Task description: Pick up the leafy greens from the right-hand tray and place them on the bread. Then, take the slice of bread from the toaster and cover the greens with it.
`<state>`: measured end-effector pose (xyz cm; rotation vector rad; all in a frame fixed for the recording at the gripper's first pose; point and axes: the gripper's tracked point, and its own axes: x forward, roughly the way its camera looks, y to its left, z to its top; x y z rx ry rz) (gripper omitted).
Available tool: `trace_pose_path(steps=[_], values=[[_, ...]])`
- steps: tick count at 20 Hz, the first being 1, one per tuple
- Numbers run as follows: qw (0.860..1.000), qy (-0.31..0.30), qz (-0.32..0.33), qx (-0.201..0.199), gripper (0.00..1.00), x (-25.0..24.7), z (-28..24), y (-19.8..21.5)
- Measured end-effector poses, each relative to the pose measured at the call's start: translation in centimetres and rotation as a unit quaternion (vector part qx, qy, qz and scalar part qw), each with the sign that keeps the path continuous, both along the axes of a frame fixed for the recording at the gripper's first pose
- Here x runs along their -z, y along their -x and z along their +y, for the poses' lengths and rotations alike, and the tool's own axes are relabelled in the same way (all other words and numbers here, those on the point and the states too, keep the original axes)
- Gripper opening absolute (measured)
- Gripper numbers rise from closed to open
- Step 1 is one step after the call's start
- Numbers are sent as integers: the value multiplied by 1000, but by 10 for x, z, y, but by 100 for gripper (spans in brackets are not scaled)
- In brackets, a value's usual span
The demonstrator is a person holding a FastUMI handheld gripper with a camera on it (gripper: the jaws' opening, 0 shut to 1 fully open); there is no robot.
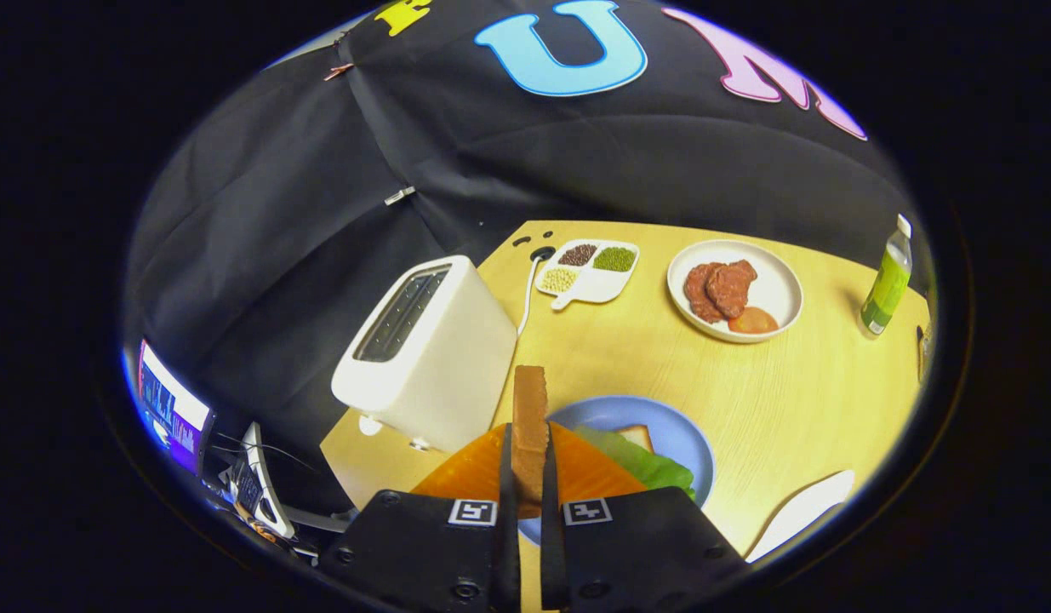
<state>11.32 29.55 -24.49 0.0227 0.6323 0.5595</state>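
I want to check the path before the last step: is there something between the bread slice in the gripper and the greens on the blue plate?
Nothing visible does. The gripper is shut on the bread slice, held upright on edge. The greens lie on the blue plate just beyond the fingers, uncovered. The toaster stands apart to the side.

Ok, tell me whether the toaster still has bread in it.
Empty, as far as its slots show: the toaster holds no slice; the tongs grip the bread slice.
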Motion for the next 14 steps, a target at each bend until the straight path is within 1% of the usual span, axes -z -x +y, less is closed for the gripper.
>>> trace_pose_path(steps=[5,8,11,12,14], values=[[1000,5,16,20,14,36,-28,-4],[999,12,8,44,19,39,-49,-7],[998,27,13,62,30,47,-69,-14],[997,35,12,66,45,48,-77,-14],[997,40,18,66,56,53,-85,-11]])
